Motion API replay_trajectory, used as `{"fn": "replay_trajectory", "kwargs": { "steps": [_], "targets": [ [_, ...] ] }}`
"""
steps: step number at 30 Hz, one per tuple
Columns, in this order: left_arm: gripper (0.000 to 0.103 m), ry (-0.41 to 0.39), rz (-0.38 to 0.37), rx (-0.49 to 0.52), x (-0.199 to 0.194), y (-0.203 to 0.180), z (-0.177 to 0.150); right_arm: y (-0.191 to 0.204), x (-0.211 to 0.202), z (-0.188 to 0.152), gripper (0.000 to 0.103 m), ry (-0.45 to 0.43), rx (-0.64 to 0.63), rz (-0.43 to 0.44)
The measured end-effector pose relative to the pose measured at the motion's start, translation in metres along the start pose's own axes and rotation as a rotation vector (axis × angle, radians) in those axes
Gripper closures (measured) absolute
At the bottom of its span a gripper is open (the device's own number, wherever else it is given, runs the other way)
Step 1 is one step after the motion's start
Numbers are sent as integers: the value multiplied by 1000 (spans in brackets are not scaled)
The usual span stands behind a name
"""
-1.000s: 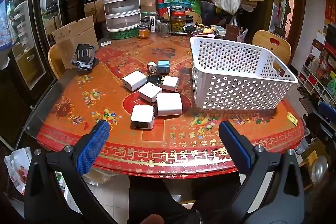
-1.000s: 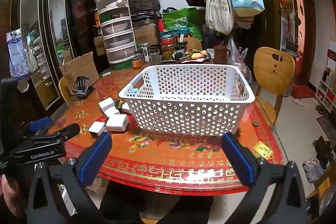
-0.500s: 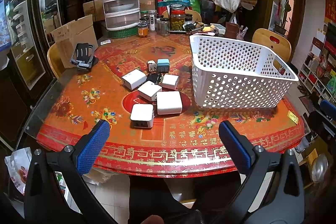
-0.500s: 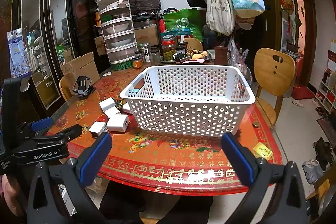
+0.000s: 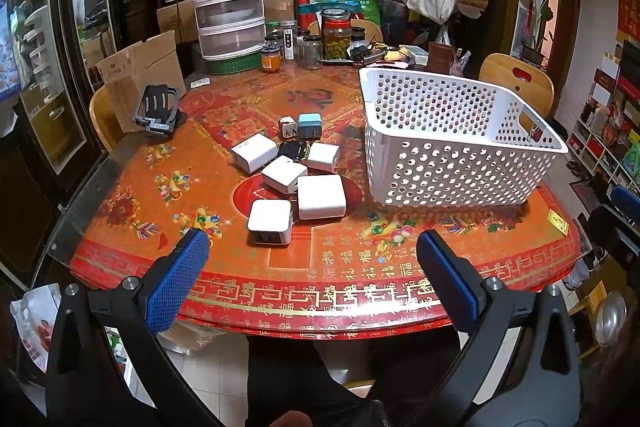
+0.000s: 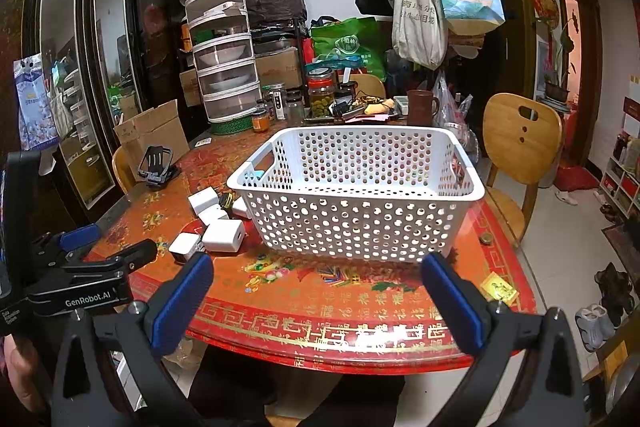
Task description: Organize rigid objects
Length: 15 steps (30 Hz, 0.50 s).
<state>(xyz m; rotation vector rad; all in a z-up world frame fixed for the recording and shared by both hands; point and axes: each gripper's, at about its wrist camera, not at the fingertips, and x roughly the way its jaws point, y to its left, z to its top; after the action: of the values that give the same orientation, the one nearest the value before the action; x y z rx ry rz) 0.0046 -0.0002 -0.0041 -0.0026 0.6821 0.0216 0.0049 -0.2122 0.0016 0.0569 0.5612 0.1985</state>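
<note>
Several white power adapters (image 5: 320, 195) lie clustered mid-table, with a black one (image 5: 291, 149), a blue one (image 5: 309, 126) and a small white plug (image 5: 287, 127) behind them. A white perforated basket (image 5: 452, 163) stands to their right and looks empty. My left gripper (image 5: 312, 279) is open and empty at the table's front edge, short of the nearest adapter (image 5: 269, 221). My right gripper (image 6: 318, 301) is open and empty in front of the basket (image 6: 356, 215). The adapters (image 6: 222, 235) show left of the basket in the right wrist view.
A red patterned round table (image 5: 224, 267) carries jars (image 5: 336, 35), a stacked food cover (image 5: 228, 19), a black phone stand (image 5: 158, 109) and a cardboard box (image 5: 140, 67) at the back and left. Wooden chairs (image 6: 520, 143) stand on the right.
The left gripper has crept slightly forward towards the adapters. The right gripper has barely moved. Nothing on the table has shifted.
</note>
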Motion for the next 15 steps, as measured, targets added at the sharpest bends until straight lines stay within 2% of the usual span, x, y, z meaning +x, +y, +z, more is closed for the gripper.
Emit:
{"fn": "replay_trajectory", "kwargs": {
  "steps": [15],
  "targets": [
    [1,4,1,0,1,-1,-1,-1,-2,3,0,-6,2,-3]
  ]
}}
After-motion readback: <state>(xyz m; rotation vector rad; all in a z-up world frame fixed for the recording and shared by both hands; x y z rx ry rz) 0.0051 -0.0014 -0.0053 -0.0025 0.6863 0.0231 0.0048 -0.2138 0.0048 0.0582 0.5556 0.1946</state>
